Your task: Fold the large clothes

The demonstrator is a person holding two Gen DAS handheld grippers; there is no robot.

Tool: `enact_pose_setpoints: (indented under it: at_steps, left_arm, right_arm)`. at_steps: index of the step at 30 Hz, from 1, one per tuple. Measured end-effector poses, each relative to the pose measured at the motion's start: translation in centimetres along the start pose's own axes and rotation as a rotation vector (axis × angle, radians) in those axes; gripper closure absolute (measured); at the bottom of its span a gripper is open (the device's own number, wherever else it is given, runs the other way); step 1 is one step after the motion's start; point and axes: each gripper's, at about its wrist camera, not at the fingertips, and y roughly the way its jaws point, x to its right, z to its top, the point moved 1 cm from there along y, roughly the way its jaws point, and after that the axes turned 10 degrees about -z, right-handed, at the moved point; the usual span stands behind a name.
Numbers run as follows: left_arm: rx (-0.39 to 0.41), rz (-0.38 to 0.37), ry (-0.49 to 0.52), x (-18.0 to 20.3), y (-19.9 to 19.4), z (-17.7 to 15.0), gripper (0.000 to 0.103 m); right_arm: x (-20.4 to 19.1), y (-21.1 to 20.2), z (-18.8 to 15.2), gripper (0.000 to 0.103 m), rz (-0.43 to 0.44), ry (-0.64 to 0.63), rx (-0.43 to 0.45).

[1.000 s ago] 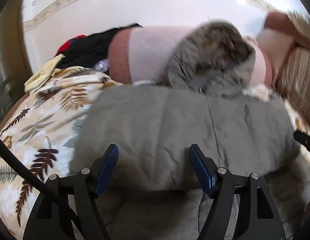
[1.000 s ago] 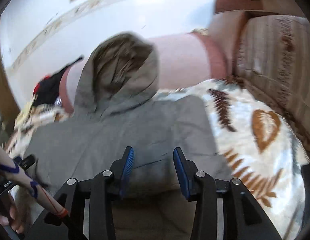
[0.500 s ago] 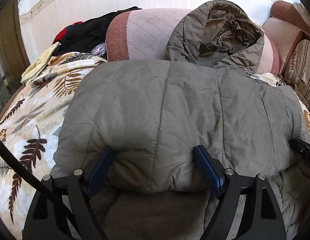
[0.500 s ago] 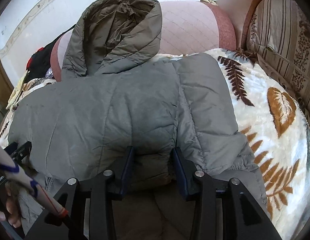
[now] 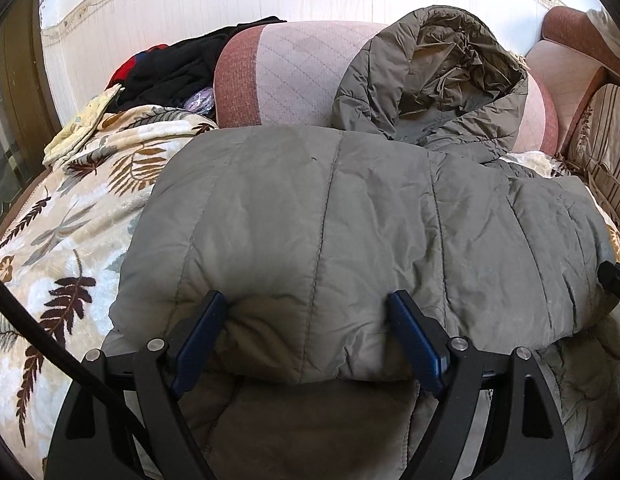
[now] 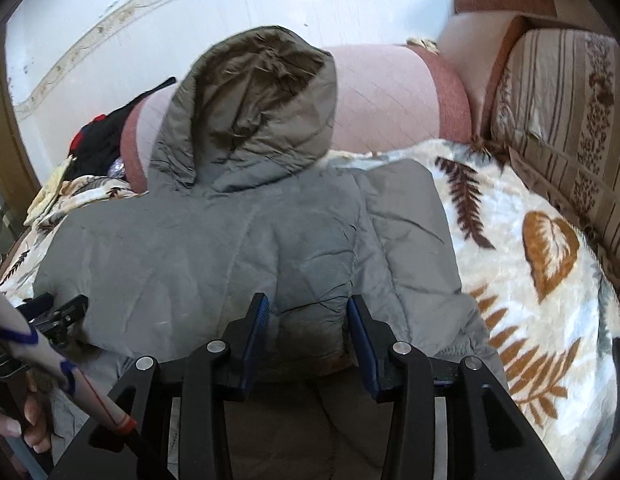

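A: While the grey puffer jacket point(image 5: 350, 232) lies folded over on the leaf-print blanket point(image 5: 69, 240), where are your grippers on it?

B: Both sit at the jacket's near folded edge. Your left gripper point(image 5: 305, 332) has its jaws spread wide, with a fat roll of the fold bulging between the blue pads point(image 5: 414, 340). The fabric touches both pads, but I cannot tell whether it's pinched or just sitting there.

A: And the right one?

B: Your right gripper point(image 6: 307, 328) has its jaws set narrower, and a bunch of the same edge is squeezed between them. The fabric puckers at both pads, so that's a grip.

A: Where's the hood?

B: The hood point(image 6: 261, 108) stands at the jacket's far end, propped open against the pink bolster point(image 6: 390, 96). Its lining faces the cameras.

A: Anything else around the jacket?

B: A dark clothes pile point(image 5: 177, 68) lies beyond the jacket's left side, next to the bolster. A striped sofa back point(image 6: 558, 128) runs past its right side. In the right wrist view, your hand point(image 6: 25, 424) shows at the jacket's near left corner, holding the other gripper's handle.
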Motion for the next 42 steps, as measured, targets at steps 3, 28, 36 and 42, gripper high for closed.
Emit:
enact_pose_setpoints:
  at_steps: [3, 28, 36, 42]
  left_arm:
    - [0.000, -0.002, -0.001, 0.0, 0.0, 0.0, 0.020]
    - [-0.002, 0.012, 0.007, -0.1, 0.1, -0.1, 0.017]
    - [-0.003, 0.015, 0.008, -0.1, 0.2, -0.2, 0.016]
    - [-0.003, 0.015, 0.009, -0.1, 0.2, -0.2, 0.015]
  right_arm:
    - [-0.1, 0.3, 0.0, 0.058, -0.010, -0.005, -0.011]
    - [-1.7, 1.8, -0.9, 0.054, 0.006, -0.077, -0.080]
    - [-2.0, 1.8, -1.2, 0.051, -0.007, -0.106, -0.076]
    - [-2.0, 1.9, -1.2, 0.049, -0.009, -0.106, -0.076]
